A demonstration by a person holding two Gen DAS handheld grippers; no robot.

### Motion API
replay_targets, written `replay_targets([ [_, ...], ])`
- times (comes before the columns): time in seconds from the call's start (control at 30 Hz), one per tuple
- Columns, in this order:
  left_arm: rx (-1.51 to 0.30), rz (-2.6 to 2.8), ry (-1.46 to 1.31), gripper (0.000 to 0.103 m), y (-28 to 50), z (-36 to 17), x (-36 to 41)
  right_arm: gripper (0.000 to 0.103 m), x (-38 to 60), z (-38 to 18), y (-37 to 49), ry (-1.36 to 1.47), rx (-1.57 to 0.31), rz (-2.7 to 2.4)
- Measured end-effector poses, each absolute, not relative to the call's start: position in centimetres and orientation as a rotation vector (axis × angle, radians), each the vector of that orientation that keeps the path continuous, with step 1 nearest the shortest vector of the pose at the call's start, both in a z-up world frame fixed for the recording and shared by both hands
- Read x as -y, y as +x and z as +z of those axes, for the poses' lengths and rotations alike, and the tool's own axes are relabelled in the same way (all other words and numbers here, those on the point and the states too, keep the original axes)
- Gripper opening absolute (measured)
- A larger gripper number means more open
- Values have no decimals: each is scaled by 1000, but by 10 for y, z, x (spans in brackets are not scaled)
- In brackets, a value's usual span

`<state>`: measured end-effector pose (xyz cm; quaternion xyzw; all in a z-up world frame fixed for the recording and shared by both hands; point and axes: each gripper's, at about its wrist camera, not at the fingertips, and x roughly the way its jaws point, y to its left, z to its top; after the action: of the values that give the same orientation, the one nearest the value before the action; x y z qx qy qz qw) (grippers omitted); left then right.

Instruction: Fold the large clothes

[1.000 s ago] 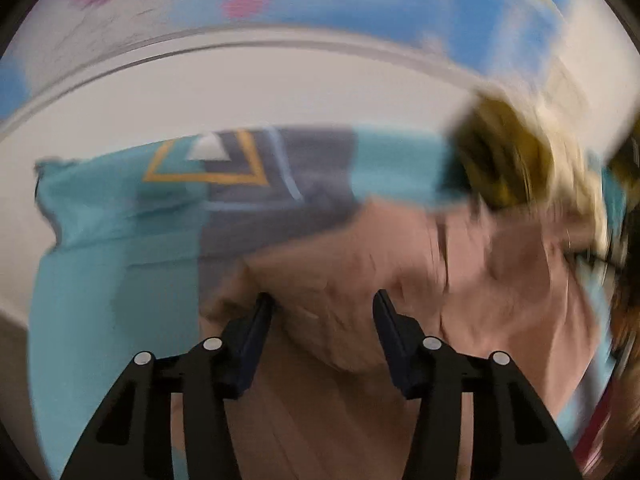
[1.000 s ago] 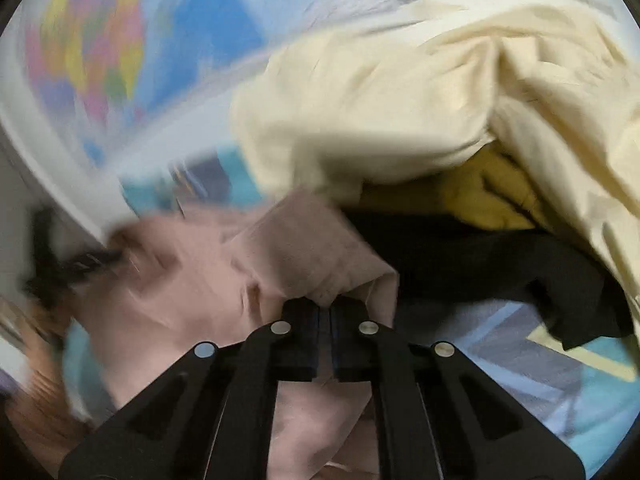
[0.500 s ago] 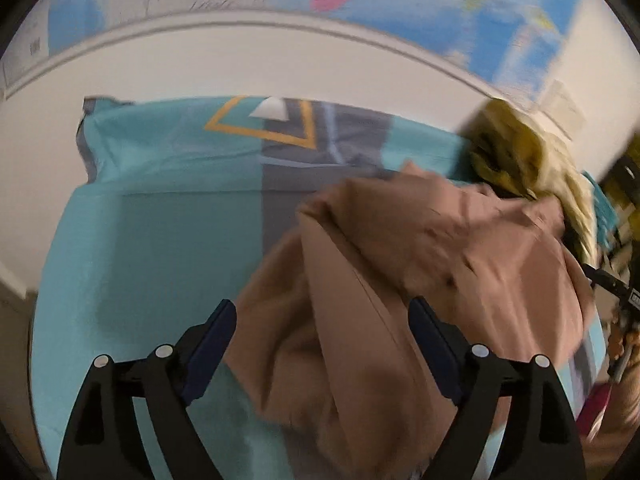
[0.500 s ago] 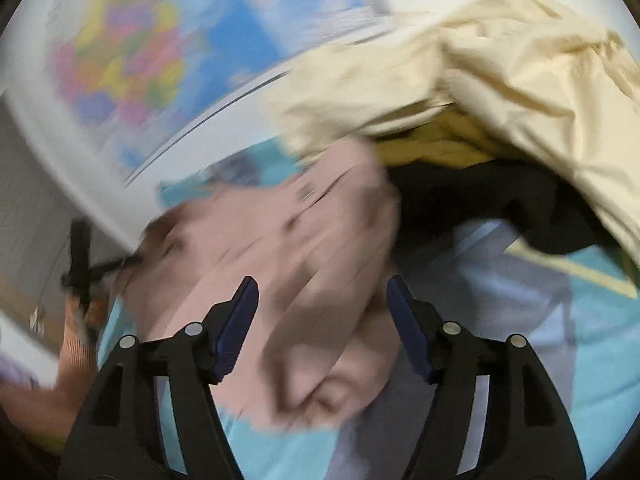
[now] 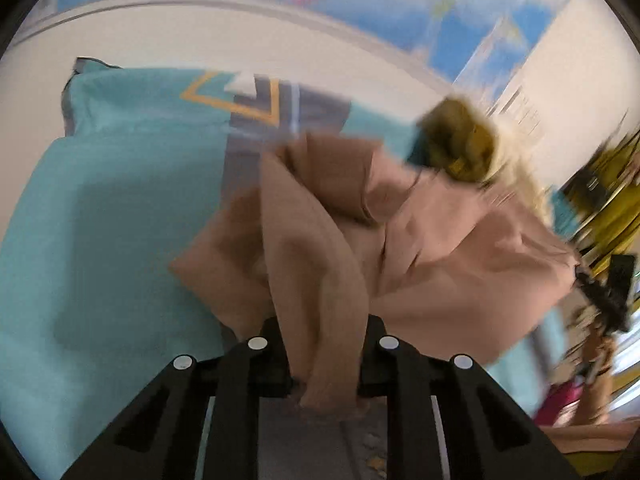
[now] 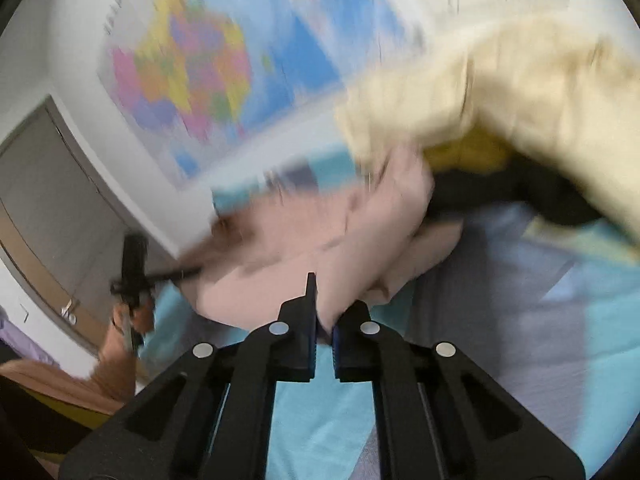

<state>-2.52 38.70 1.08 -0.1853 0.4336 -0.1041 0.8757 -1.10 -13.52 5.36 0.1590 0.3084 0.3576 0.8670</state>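
Cream cloth heap [image 6: 520,92] only before right claw [image 6: 324,336].

We saw most free room on the teal bedspread [image 5: 100,240], whose wide bare stretch lay to the left of the pink garment [image 5: 420,248] and reached back to the white wall [image 5: 200,36]. That garment, crumpled in a raised heap, blocked the middle. Behind it on the right a pile of clothes, a cream garment [image 6: 520,100] over a mustard piece [image 6: 464,156] and a black one [image 6: 500,196], closed off that corner against the wall. Seen from the right wrist, bare grey and teal bedding [image 6: 520,320] lay open in front of that pile.
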Motion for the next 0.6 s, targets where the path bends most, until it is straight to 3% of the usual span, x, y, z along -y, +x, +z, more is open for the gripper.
replay_targets([
  [0.1, -912, -265, -411, 18, -46, 14, -378, 5, 135, 56, -15, 288, -662, 732],
  [0.23, -1065, -208, -357, 31, -50, -29, -366, 8, 128, -18, 4, 237, -958, 626],
  [0.3, -990, -185, -350, 37, -55, -16, -371, 22, 129, -31, 4, 223, -992, 564],
  [0.37, -862, -136, -248, 63, -66, 15, -367, 41, 142, -23, 1, 277, -941, 530],
  [0.4, -817, -141, -213, 67, -68, 27, -364, 42, 147, -13, -2, 271, -893, 493],
  [0.5, -750, -177, -49, 70, -62, 52, -338, 51, 144, 15, -6, 235, -774, 476],
  [0.6, -801, -215, 29, 71, -36, 48, -314, 57, 110, 27, -2, 151, -730, 545],
])
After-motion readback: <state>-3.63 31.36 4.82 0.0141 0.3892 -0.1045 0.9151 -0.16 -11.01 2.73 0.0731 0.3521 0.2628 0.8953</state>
